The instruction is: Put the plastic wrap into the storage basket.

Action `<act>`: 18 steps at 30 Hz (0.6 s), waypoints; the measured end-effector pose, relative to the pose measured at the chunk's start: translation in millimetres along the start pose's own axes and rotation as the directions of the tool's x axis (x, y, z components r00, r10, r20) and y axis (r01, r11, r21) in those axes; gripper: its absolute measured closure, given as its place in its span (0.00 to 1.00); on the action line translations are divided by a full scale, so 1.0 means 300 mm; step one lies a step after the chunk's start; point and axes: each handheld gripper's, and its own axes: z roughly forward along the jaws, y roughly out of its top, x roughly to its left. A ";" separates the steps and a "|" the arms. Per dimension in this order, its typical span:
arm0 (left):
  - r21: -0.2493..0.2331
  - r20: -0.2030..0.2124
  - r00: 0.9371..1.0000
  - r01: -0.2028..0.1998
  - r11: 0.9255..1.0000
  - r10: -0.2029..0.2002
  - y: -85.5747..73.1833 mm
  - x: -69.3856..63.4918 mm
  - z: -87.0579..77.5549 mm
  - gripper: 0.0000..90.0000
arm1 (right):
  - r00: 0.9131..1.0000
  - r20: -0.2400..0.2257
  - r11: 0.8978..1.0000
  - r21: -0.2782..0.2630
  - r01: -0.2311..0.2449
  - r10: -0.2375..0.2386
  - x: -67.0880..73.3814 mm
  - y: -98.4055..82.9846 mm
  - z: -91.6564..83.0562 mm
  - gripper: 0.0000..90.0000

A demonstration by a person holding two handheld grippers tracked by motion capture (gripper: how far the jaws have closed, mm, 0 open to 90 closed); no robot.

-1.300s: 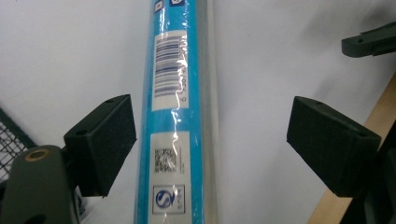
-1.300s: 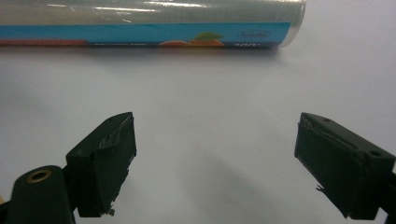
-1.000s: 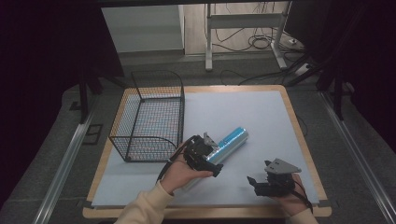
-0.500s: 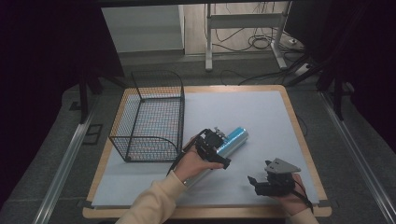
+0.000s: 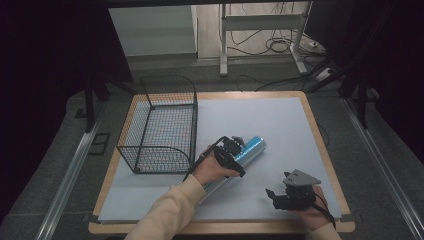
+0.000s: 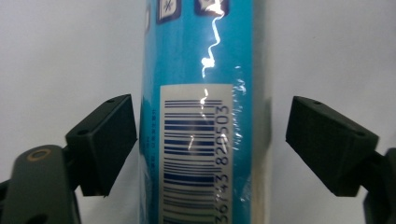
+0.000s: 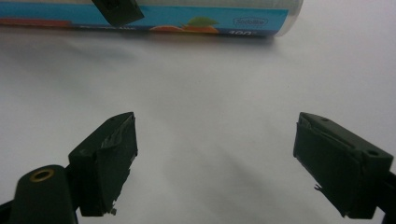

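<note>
Jaws of your left gripper (image 6: 205,144) spread around blue tube (image 6: 205,93), unclamped.
Barcode reads in left gripper view; your right gripper (image 5: 280,196), lower right, gapes empty.

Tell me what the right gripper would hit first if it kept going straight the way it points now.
Probably the blue tube: in the right gripper view it lies across the far end of the open right gripper's line, with bare table surface between. Depth is hard to judge.

Blue cylindrical tube (image 5: 248,150) with barcode label, lying flat on pale table mat (image 5: 270,125)
</note>
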 end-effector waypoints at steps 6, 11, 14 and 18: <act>0.028 0.009 1.000 0.014 1.000 -0.015 -0.003 0.013 0.019 0.25 | 1.000 0.011 1.000 0.011 0.006 -0.006 0.000 0.000 0.000 0.15; 0.037 0.006 1.000 0.021 0.999 -0.021 -0.004 0.007 0.033 0.28 | 1.000 0.006 1.000 0.023 0.012 -0.012 0.000 -0.001 0.003 0.17; 0.048 0.000 1.000 0.019 0.999 -0.019 -0.005 0.007 0.041 0.29 | 1.000 0.009 1.000 0.023 0.019 -0.019 0.002 -0.001 0.002 0.17; 0.058 -0.012 1.000 0.016 0.998 -0.015 -0.005 0.009 0.047 0.34 | 1.000 0.012 1.000 0.023 0.020 -0.020 0.001 0.000 0.001 0.17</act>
